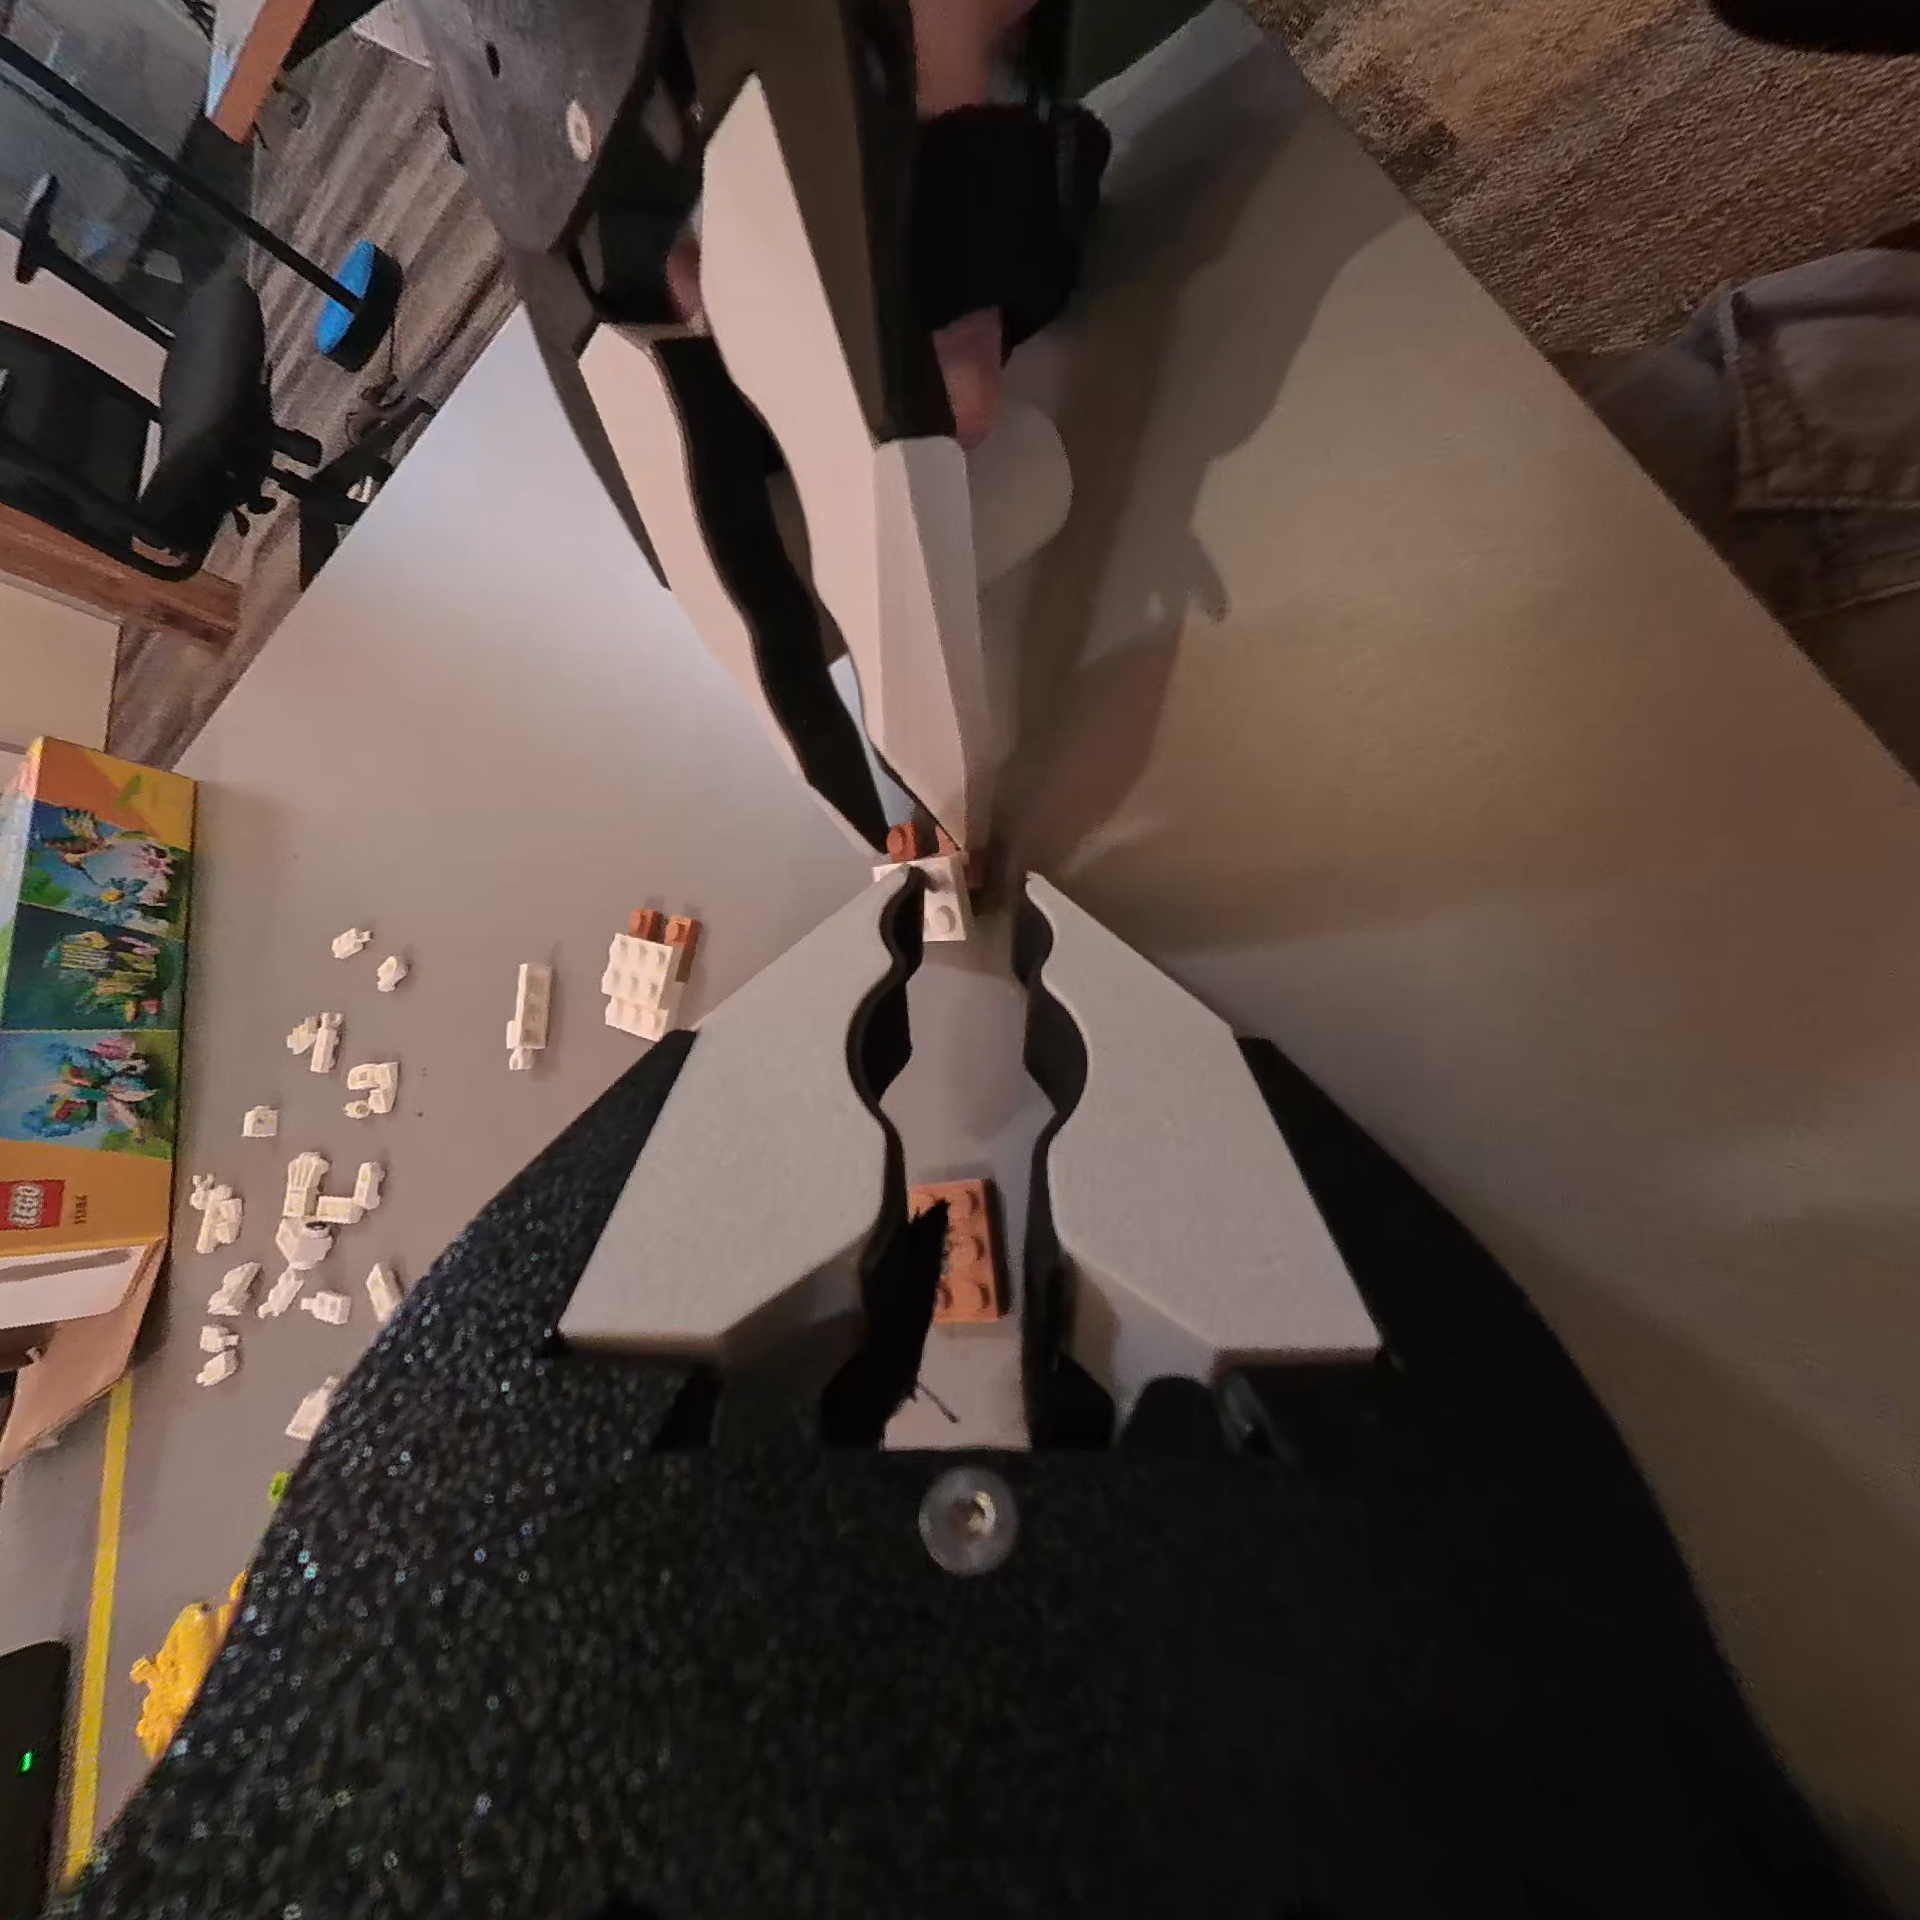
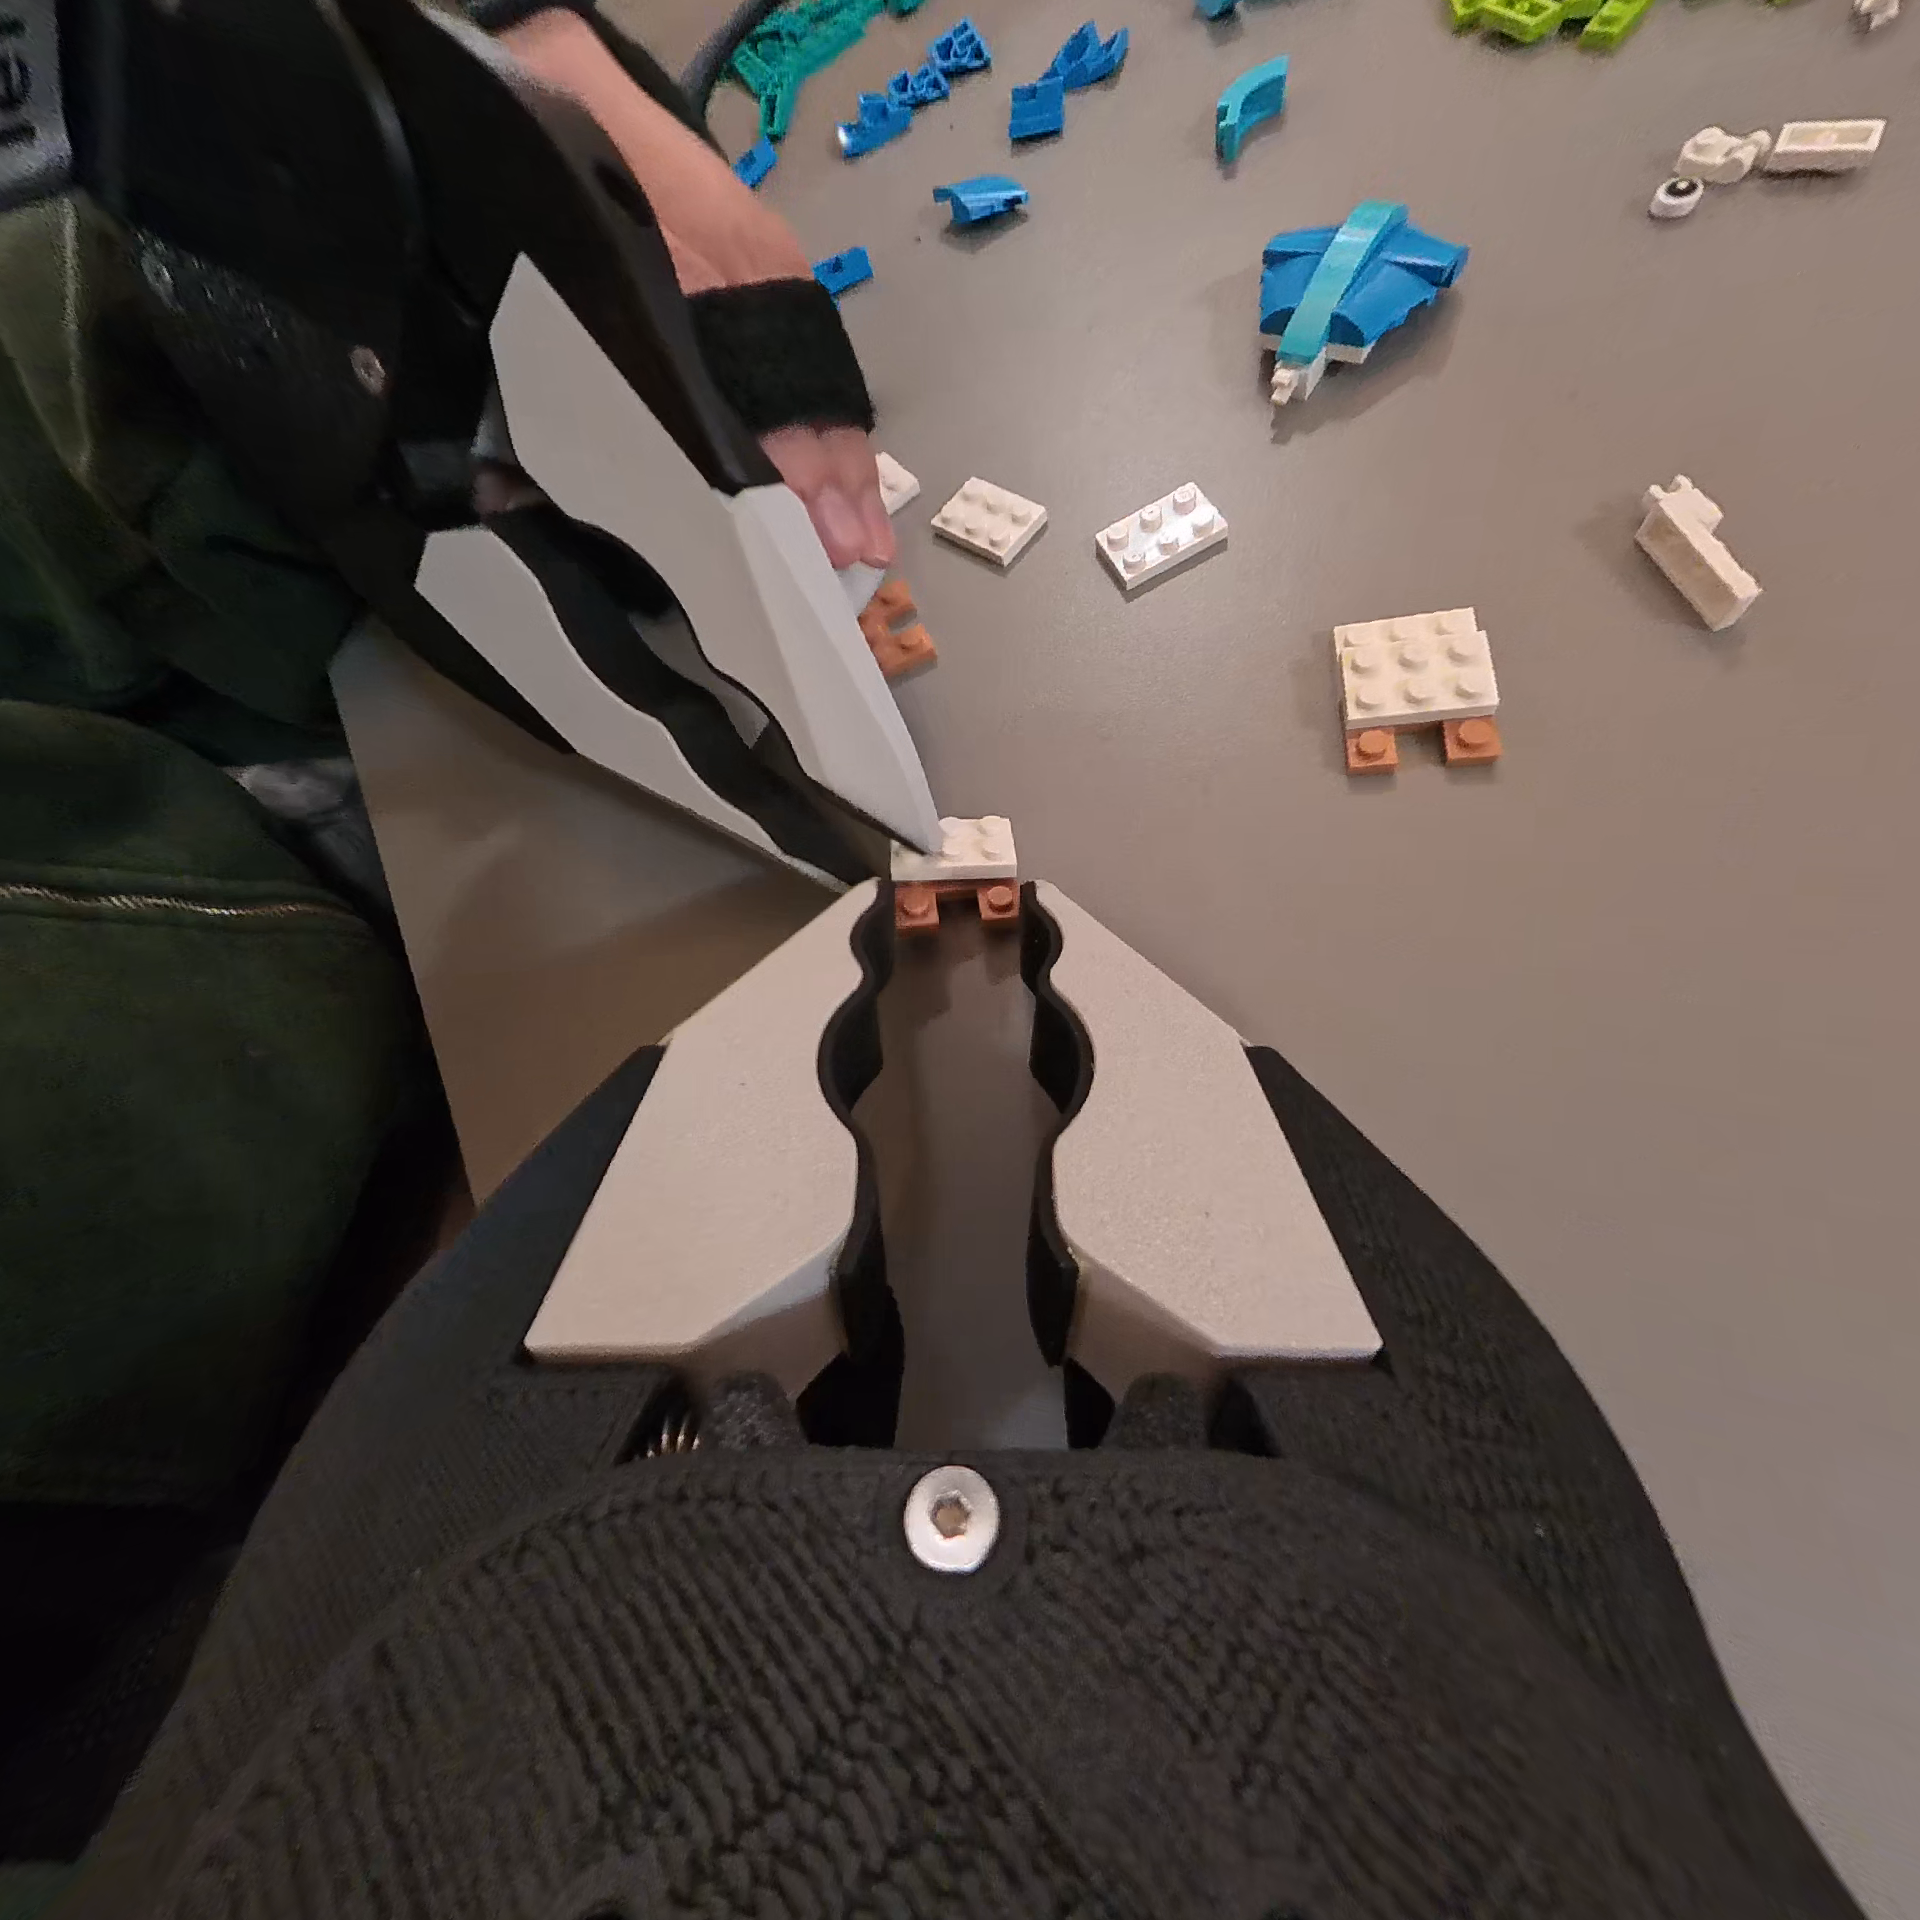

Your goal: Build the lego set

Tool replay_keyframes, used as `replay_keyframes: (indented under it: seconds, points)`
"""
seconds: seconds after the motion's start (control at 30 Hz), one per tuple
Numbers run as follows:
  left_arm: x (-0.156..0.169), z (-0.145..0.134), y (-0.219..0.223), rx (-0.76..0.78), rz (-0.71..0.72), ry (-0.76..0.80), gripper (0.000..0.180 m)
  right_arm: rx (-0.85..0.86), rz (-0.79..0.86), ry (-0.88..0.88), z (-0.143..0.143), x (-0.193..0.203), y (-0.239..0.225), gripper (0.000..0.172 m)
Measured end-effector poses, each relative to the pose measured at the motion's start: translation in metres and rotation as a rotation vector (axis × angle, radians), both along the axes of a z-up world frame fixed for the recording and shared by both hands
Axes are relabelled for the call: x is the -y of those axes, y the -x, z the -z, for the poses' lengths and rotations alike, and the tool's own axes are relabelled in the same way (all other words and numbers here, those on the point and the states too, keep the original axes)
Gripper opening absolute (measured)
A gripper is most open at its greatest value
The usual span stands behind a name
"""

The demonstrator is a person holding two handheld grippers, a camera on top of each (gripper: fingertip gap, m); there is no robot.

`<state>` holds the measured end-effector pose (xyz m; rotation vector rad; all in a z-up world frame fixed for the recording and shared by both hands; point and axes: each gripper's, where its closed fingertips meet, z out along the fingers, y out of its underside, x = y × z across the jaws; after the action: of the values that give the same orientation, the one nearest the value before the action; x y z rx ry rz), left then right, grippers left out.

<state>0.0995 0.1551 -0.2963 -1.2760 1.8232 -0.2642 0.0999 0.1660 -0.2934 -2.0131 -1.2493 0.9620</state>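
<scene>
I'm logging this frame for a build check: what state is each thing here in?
right hand-held gripper, shut on the brown plate.
white plate, stacked on the brown plate.
left hand-held gripper, open; one fingertip touches the white plate.
white-and-brown stack, lying flat on the table.

A small white studded plate (image 2: 961,844) sits atop a brown notched plate (image 2: 956,906), level above the grey table (image 2: 1247,935).
</scene>
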Motion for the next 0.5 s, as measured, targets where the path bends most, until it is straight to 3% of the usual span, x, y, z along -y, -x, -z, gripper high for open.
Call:
replay_keyframes:
  seconds: [0.2, 0.5]
  points:
    - [-0.0042, -0.0019, -0.0012, 0.007, 0.000, -0.082, 0.011, -0.058, 0.034, 0.086, -0.0037, -0.0011, 0.0007, 0.023]
    - [-0.0066, 0.0016, -0.0025, 0.010, -0.031, -0.069, 0.014, -0.069, 0.047, 0.108, -0.0044, 0.0000, 0.0021, 0.023]
